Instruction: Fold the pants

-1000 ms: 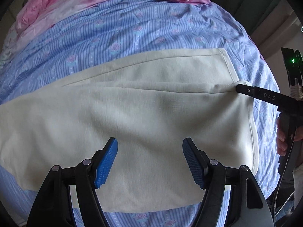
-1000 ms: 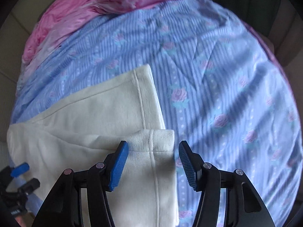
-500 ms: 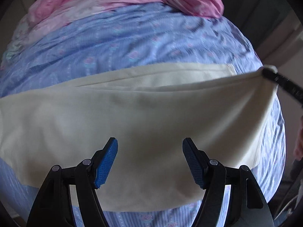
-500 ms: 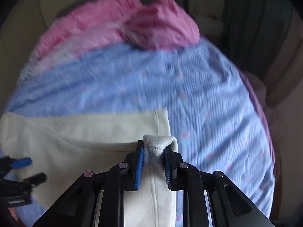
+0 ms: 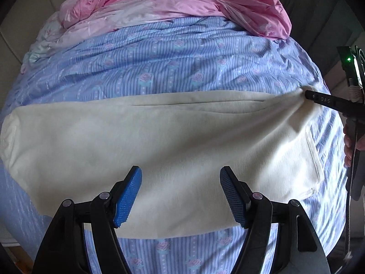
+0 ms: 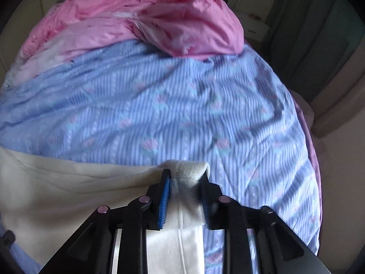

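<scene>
Right wrist: gripper (image 6: 185,190) clamped on pants (image 6: 68,196) hem.

Bed cover: blue striped sheet (image 5: 173,68) printed with small pink roses, lying wrinkled across the bed.
Far end of bed: crumpled pink quilt (image 5: 182,4) bunched in folds, touching the sheet's far edge.
Right background: dark green curtain (image 6: 319,45), upright beside a pale wall.
Left background: beige padded headboard (image 5: 27,16), partly hidden.
</scene>
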`<action>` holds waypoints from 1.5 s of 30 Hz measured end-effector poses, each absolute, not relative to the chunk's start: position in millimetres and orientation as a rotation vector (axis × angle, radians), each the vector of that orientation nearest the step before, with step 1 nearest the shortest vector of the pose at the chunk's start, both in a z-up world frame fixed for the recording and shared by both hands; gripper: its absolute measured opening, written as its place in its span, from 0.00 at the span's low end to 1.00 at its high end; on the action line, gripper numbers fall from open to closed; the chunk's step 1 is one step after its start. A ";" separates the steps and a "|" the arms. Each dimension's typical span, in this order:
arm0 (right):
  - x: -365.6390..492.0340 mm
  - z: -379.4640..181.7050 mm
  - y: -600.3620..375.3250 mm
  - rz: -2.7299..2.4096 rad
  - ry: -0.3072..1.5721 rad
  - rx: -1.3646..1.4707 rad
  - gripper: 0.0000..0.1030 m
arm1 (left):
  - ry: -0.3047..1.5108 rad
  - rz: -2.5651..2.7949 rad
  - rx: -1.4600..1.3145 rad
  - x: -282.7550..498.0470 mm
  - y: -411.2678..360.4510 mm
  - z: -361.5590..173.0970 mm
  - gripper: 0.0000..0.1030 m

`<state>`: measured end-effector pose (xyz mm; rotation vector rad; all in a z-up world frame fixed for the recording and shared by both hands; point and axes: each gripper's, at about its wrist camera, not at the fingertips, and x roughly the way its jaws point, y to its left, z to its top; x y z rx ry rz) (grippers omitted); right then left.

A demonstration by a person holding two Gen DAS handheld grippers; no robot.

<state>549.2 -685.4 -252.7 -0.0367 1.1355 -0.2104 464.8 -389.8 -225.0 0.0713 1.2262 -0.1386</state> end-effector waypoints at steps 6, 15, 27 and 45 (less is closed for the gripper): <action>497.8 -209.2 -668.2 -0.274 1.090 -0.005 0.61 | 1.184 -0.166 0.063 449.2 -373.0 -195.7 0.69; 416.6 -119.5 -551.0 -0.080 0.965 0.018 0.61 | 1.081 -0.238 0.020 413.1 -305.6 -130.3 0.72; 351.8 -71.0 -350.6 -0.013 0.926 0.119 0.61 | 1.042 -0.278 0.058 370.3 -144.9 -84.2 0.72; 354.3 -82.7 -81.1 -0.023 0.976 0.194 0.61 | 0.966 -0.368 0.070 398.2 147.0 -75.8 0.78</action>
